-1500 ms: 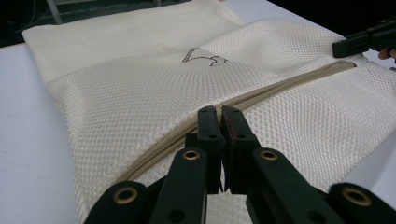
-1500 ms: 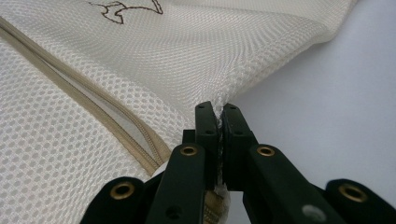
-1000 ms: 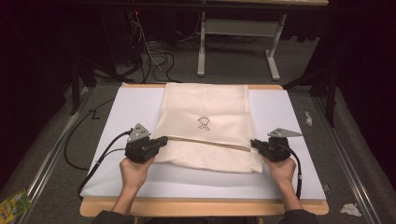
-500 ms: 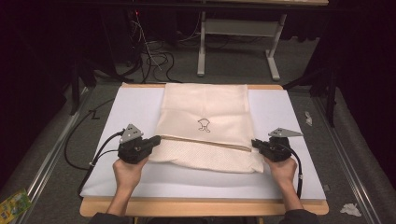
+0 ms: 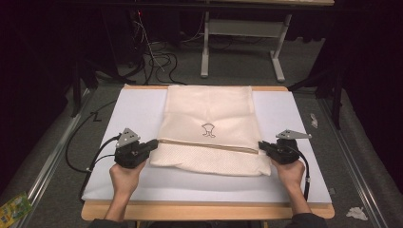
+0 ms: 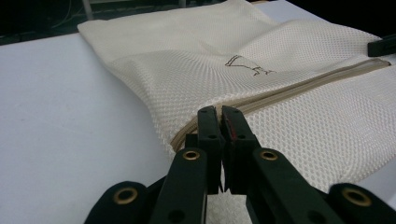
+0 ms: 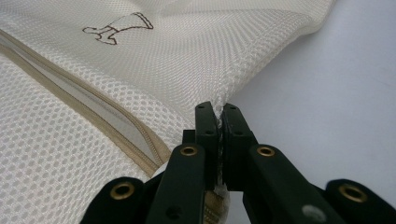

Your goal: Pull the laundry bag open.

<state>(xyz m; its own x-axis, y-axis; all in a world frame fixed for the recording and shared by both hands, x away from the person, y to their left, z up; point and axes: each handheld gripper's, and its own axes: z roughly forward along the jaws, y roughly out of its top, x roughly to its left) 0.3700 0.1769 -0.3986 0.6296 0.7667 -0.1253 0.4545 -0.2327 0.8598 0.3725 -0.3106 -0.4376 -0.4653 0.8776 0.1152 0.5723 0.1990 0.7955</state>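
Note:
A cream mesh bag [image 5: 209,114] with a small brown logo lies flat on a white board [image 5: 133,109]. A beige zipper [image 5: 204,144] runs across its lower part. My left gripper [image 5: 154,144] is shut on the bag's left edge at the zipper's end; in the left gripper view the jaws [image 6: 219,114] stand pressed together against the mesh [image 6: 280,60] and zipper [image 6: 303,86]. My right gripper [image 5: 261,145] is shut on the bag's right edge, with a fold of mesh [image 7: 163,56] pinched between its jaws [image 7: 217,109] beside the zipper [image 7: 93,107]. The bag is stretched between both grippers.
The white board rests on a wooden table [image 5: 204,211]. Cables [image 5: 90,142] trail off the left side to the floor. A green packet [image 5: 14,209] and crumpled paper [image 5: 356,213] lie on the floor. Metal table legs [image 5: 204,52] stand behind.
My left gripper has shifted a little to the left, drawing the bag's left edge with it. The right gripper has stayed in place.

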